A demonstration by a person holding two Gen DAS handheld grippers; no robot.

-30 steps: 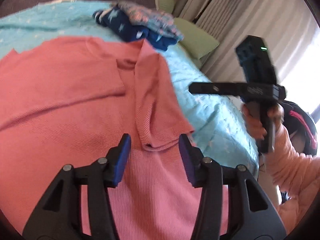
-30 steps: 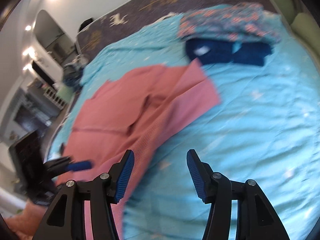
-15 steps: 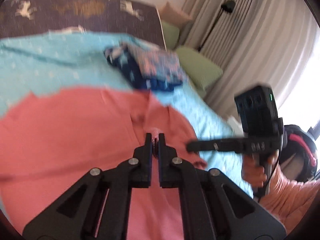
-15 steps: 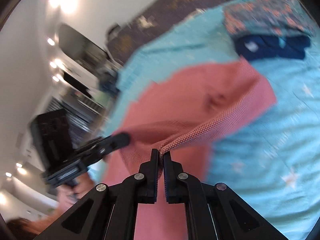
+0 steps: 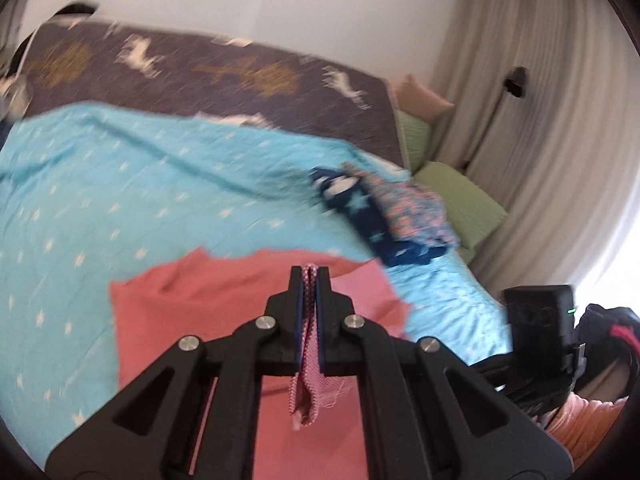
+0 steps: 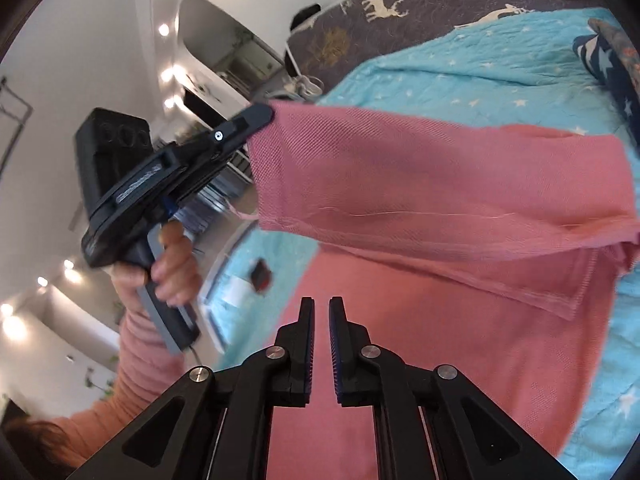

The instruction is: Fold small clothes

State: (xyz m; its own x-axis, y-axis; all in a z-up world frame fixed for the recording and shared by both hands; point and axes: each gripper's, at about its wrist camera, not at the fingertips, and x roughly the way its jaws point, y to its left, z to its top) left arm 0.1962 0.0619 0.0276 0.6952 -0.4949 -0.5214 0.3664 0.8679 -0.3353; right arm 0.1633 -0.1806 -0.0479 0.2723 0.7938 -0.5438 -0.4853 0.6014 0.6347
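A pink knit shirt (image 5: 224, 304) lies on the turquoise star bedspread (image 5: 100, 200). My left gripper (image 5: 309, 276) is shut on a fold of the pink shirt and holds it up; in the right wrist view it (image 6: 264, 114) lifts a corner of the shirt (image 6: 420, 184) so a flap hangs above the rest. My right gripper (image 6: 320, 312) hovers over the shirt's lower part, its jaws a narrow gap apart with nothing between them. It also shows at the right edge of the left wrist view (image 5: 536, 332).
A stack of folded clothes, navy star fabric (image 5: 360, 216) under a floral piece (image 5: 412, 208), sits at the bed's far right. Green pillows (image 5: 460, 200) and curtains (image 5: 540, 120) lie beyond. A dark deer-print blanket (image 5: 200, 72) covers the head end.
Both grippers shut on the shirt's edge and lifted. My right gripper has since let go and its jaws have parted slightly. My left gripper keeps its hold and has raised the fabric.
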